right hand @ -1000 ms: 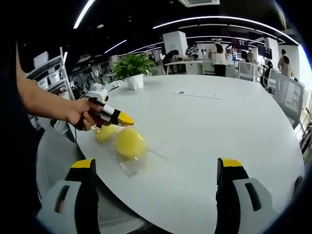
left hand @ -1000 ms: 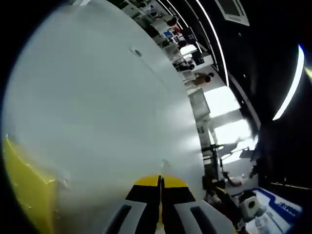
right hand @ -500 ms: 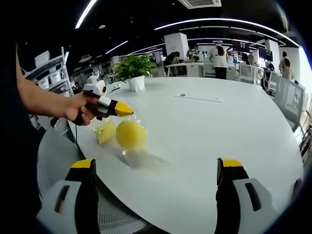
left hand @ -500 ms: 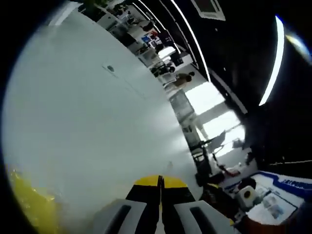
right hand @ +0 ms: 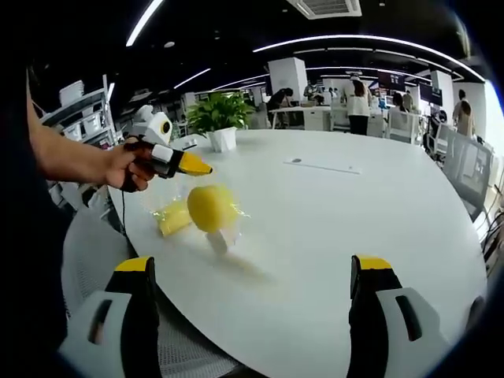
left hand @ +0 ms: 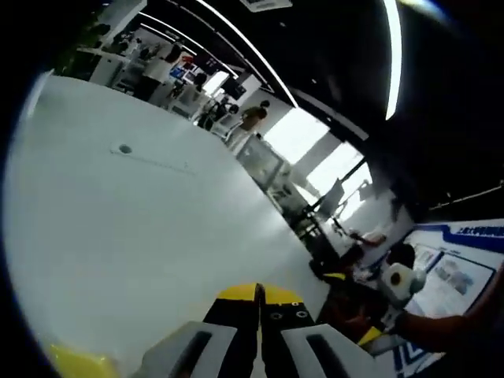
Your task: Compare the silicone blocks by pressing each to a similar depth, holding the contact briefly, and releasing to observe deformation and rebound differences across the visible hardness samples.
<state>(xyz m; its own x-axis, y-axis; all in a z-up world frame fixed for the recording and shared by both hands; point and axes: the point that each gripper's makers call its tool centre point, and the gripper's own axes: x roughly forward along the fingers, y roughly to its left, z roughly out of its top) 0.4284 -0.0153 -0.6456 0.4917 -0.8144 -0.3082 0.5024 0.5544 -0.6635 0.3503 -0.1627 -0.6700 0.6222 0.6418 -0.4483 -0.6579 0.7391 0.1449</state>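
While the left gripper (right hand: 198, 167) hangs in a hand (right hand: 126, 165) with its yellow-tipped jaws pressed together on nothing, a round yellow silicone block (right hand: 210, 208) sits just below its tip on the white round table (right hand: 354, 220). A flatter yellow block (right hand: 173, 218) lies beside it. The right gripper (right hand: 256, 272) has its jaws spread wide, near the table edge.

yellow silicone blocks: 2 — one round (right hand: 209, 208), one flatter (right hand: 172, 218) just beside it | grippers: 2 — left gripper (right hand: 195, 166), right gripper (right hand: 256, 279) | white round table (right hand: 354, 213): 1 | potted plant (right hand: 219, 118): 1 | hand (right hand: 126, 165) on the left gripper: 1 | people in the background: several, count unclear
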